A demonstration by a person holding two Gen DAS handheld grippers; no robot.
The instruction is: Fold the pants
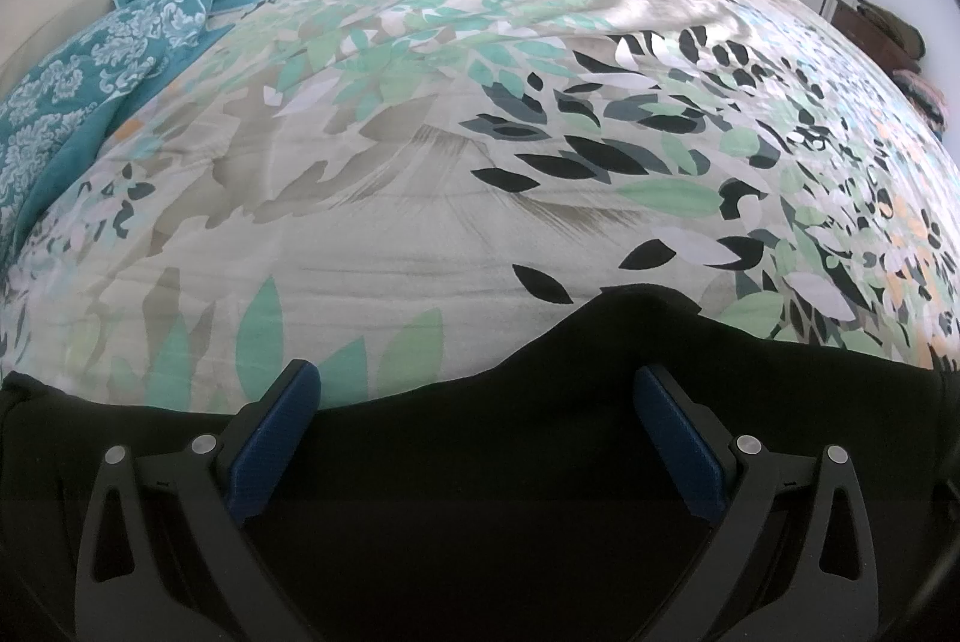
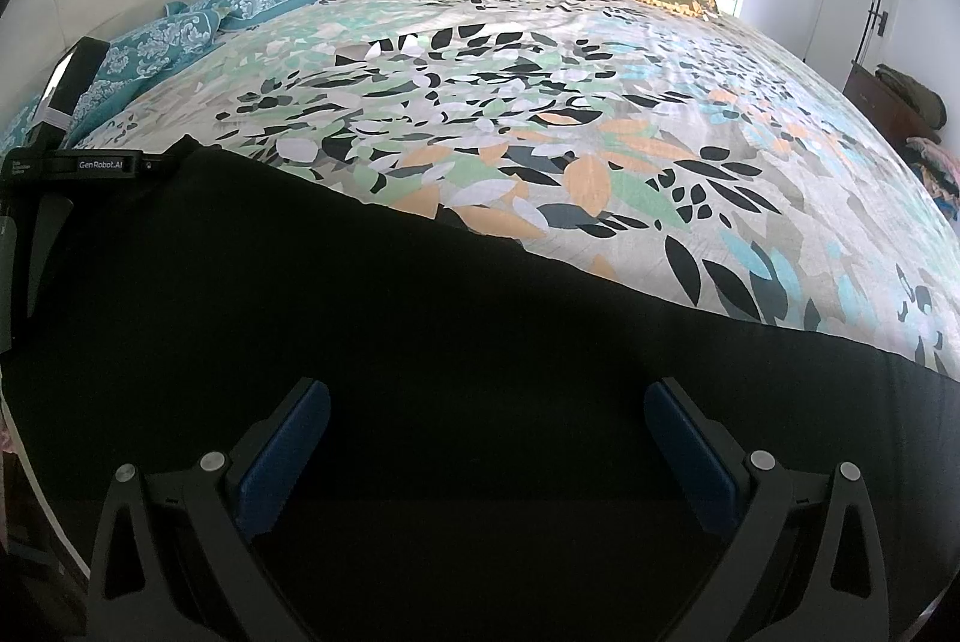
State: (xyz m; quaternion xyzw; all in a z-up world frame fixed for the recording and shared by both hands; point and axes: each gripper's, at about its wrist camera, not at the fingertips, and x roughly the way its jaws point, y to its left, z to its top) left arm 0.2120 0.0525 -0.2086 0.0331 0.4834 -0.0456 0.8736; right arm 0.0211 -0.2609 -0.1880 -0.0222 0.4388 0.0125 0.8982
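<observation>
Pants black, flat along near edge of bed | left gripper jaws apart, empty, over cloth | right gripper same | risk: dark layers unreadable, pinch may catch bedcover or a single layer

The black pants were laid flat along the near edge of the leaf-patterned bedspread. An uneven far edge with a raised hump was noted in the left wrist view; a straight diagonal edge in the right.
</observation>
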